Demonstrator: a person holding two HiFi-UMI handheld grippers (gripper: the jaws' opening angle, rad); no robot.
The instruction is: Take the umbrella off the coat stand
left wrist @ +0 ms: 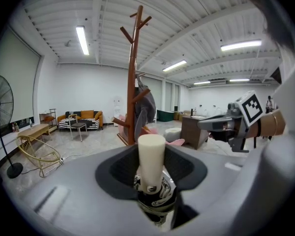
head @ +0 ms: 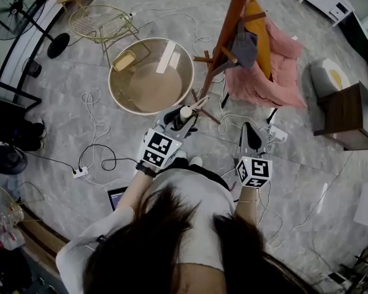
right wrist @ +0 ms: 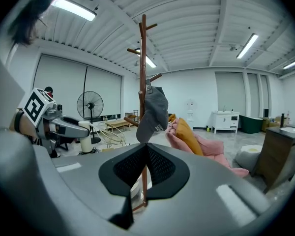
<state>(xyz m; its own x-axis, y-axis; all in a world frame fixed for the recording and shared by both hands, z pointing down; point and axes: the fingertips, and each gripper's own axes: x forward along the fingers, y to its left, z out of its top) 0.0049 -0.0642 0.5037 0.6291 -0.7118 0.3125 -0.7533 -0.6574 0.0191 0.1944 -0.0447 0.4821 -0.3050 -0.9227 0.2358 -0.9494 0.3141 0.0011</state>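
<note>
The folded umbrella has a cream handle (left wrist: 151,159) and a black-and-white patterned canopy (left wrist: 156,196). My left gripper (left wrist: 151,178) is shut on it, the handle sticking out past the jaws. In the head view that gripper (head: 183,119) holds the umbrella (head: 185,113) just in front of the foot of the wooden coat stand (head: 230,23), apart from it. A grey cap (right wrist: 154,113) hangs on the stand (right wrist: 143,77). My right gripper (right wrist: 146,149) is shut with nothing in it, to the right of the left one (head: 251,137).
A round table (head: 113,89) with a small box and a white strip on it stands left of the stand. Behind are a wire chair (head: 101,20) and a floor fan (head: 18,8). Pink and orange cushions (head: 276,72) lie right of the stand; a dark cabinet (head: 349,115) stands further right. Cables cross the floor.
</note>
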